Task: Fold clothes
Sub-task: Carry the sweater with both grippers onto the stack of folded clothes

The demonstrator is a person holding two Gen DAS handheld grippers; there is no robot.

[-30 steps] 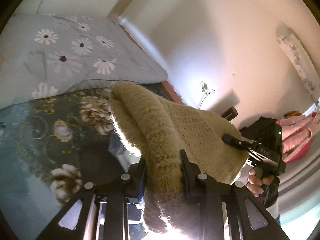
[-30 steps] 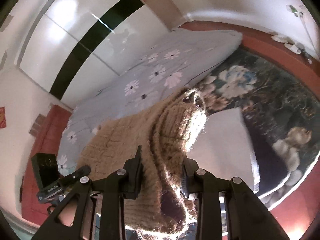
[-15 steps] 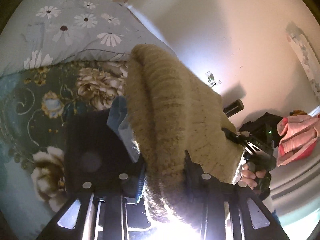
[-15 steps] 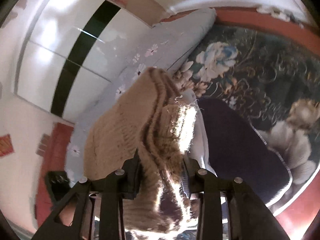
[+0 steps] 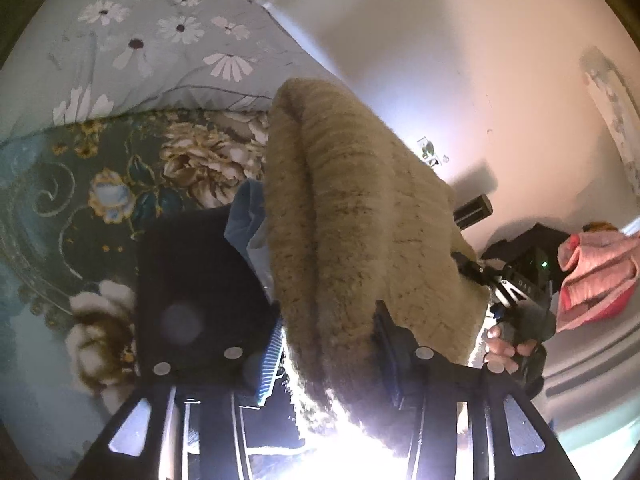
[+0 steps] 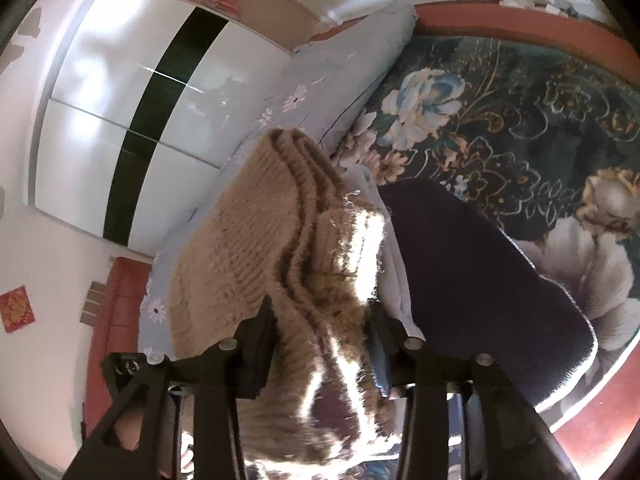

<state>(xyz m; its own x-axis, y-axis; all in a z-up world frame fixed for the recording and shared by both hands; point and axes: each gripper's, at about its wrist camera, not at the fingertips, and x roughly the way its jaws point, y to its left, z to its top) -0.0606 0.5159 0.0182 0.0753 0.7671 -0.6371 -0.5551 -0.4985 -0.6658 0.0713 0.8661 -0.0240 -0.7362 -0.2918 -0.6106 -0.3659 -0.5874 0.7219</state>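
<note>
A folded tan knit sweater (image 5: 352, 220) spans both grippers above dark folded clothes (image 5: 192, 272) on the floral bedspread (image 5: 80, 200). The left gripper (image 5: 326, 344) and right gripper (image 6: 322, 332) have just been opening their jaws, with the knit between them.

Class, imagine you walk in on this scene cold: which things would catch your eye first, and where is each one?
First, the thick beige knitted sweater, folded and bulging up between the fingers of the left gripper and the right gripper, whose jaws have just been opening. Beside it a dark folded garment lies on the dark floral bedspread. Behind, the pale daisy-print quilt is bunched up.
</note>
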